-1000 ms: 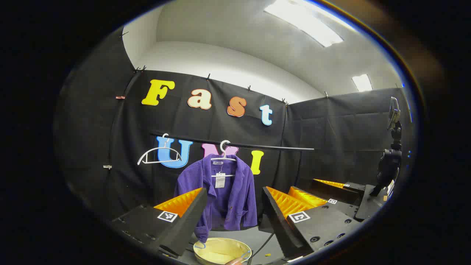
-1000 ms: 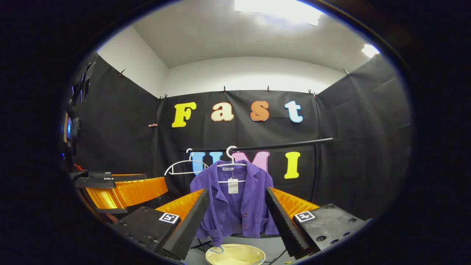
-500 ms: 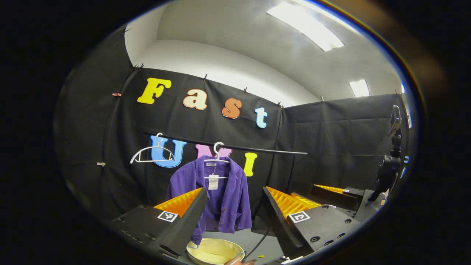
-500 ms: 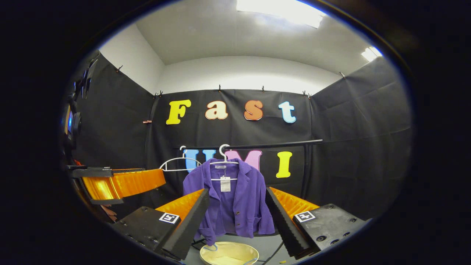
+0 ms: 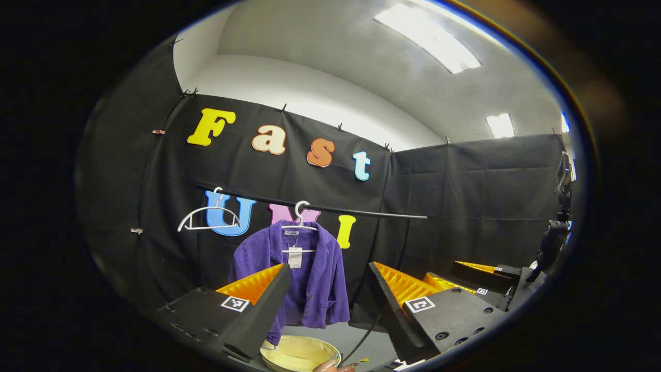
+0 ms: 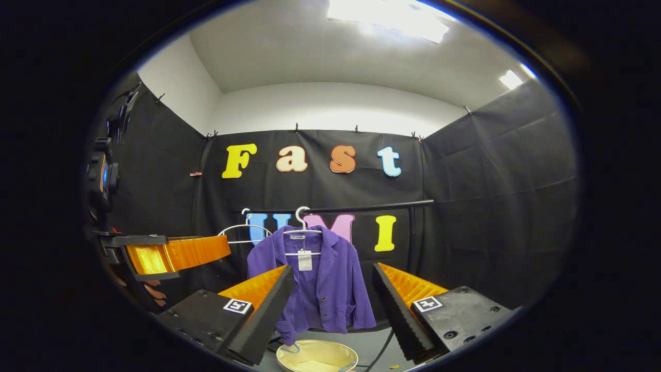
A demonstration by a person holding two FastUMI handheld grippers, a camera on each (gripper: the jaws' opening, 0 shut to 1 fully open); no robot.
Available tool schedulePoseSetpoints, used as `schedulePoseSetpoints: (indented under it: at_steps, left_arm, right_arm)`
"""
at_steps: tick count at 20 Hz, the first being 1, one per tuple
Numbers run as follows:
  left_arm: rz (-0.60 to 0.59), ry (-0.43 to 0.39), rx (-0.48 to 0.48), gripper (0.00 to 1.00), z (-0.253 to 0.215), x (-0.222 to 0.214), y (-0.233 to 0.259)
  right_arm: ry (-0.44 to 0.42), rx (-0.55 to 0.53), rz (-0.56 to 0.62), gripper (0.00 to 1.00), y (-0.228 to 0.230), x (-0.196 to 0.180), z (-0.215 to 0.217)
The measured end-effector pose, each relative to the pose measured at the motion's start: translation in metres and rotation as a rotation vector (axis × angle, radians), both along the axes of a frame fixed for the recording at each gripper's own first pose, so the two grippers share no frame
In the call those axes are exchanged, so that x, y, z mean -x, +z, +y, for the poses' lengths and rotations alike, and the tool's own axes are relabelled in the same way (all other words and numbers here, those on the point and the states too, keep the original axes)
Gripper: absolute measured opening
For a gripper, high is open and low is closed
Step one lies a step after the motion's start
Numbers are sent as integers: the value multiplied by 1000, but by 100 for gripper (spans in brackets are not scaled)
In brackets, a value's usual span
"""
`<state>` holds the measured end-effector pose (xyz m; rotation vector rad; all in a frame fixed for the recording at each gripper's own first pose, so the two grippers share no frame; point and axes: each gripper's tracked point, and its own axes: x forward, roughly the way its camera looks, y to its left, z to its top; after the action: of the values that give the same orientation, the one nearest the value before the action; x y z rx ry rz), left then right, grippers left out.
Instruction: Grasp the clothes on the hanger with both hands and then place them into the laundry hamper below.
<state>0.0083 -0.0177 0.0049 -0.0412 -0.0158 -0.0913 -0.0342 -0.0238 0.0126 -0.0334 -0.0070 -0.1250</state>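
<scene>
Purple jacket (image 5: 310, 279) hangs on a white hanger (image 5: 299, 219) on the black rail (image 5: 361, 211), with the cream hamper (image 5: 297, 354) on the floor below it. Left tongs (image 5: 325, 289) and right tongs (image 6: 333, 292) both gape wide, empty, well short of the jacket.

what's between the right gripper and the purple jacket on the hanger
Nothing: in the right gripper view, open air separates the right gripper from the purple jacket.

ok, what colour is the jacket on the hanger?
Purple, ribbed-looking fabric, with a white tag at the collar. The jacket shows best in the right gripper view.
</scene>
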Motion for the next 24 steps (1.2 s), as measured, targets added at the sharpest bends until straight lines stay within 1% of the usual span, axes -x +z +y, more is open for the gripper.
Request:
schedulePoseSetpoints:
  at_steps: [11,16,19,20,23,24]
  left_arm:
    - [-12,9,-19,93,-3,7,-1]
    - [-8,16,-19,93,2,3,-2]
    - [-7,27,-11,93,5,-2,-2]
    - [-8,32,-11,93,6,-1,-1]
    - [-15,52,-18,93,9,4,2]
    - [-15,57,-19,93,10,7,2]
  right_arm:
    - [33,-17,-10,97,-1,-11,7]
    - [45,-18,-10,97,-3,-17,10]
    - [58,-24,-12,97,-5,-19,14]
    - [65,-28,-14,95,-4,-20,16]
    - [88,-36,-13,95,-6,-26,21]
    - [96,-37,-15,97,-6,-28,23]
